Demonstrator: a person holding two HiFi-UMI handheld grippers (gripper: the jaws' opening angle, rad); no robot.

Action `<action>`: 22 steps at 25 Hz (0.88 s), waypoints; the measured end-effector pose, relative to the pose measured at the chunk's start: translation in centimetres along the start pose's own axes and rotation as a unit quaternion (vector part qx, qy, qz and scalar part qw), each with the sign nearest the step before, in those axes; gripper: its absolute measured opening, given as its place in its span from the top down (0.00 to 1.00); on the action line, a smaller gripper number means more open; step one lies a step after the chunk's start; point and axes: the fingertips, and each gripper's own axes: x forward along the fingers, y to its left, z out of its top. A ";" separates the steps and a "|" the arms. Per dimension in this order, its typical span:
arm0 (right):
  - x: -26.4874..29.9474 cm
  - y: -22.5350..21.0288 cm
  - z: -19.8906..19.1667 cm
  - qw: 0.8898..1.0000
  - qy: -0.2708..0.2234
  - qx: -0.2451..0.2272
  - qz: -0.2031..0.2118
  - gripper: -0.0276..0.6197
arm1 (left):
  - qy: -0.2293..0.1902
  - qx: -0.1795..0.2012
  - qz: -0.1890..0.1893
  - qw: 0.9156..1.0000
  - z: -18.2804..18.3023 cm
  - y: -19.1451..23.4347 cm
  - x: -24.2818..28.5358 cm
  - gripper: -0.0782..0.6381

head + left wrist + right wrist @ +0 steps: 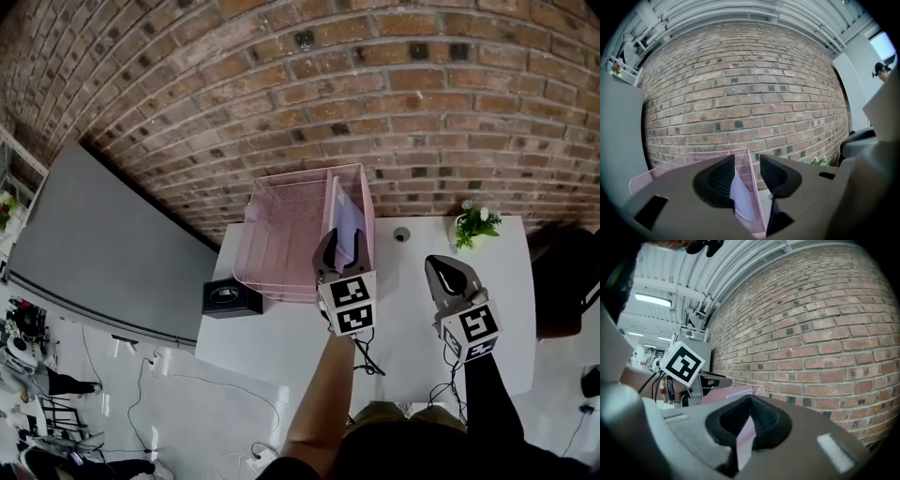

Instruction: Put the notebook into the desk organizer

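The pink mesh desk organizer [281,234] stands at the back of the white table, against the brick wall. A pale notebook [347,217] stands on edge in its right-hand compartment. My left gripper [339,246] is at the organizer's front right corner, open, with its fingers either side of the notebook's near edge and not pressing on it. In the left gripper view the notebook [740,197] shows in the gap of the left gripper [747,161], inside the organizer [670,168]. My right gripper [450,272] hovers over the table to the right, shut and holding nothing; in its own view the right gripper [750,399] has its tips together.
A small potted plant [476,225] and a little grey round object [401,234] sit at the back of the table [412,319]. A black box [230,298] sits off the table's left edge. A dark chair [562,281] is at the right.
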 end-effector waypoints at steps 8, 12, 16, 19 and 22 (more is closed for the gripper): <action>-4.2 2.5 2.4 1.000 -0.026 -0.007 0.009 0.96 | -0.013 -0.004 0.018 1.000 0.5 0.3 -6.8 0.65; -6.0 3.8 3.1 0.999 -0.038 -0.007 0.012 0.96 | -0.018 -0.004 0.023 1.000 0.4 0.4 -10.2 0.65; -7.3 5.1 3.6 0.999 -0.045 -0.003 0.014 0.96 | -0.018 -0.007 0.023 1.000 0.0 0.6 -13.3 0.65; -7.8 5.9 3.8 0.999 -0.048 -0.003 0.016 0.96 | -0.021 -0.011 0.021 1.000 -0.2 0.8 -15.1 0.65; -8.0 6.7 4.0 0.999 -0.050 -0.001 0.020 0.96 | -0.024 -0.015 0.016 0.999 -0.2 1.2 -16.7 0.65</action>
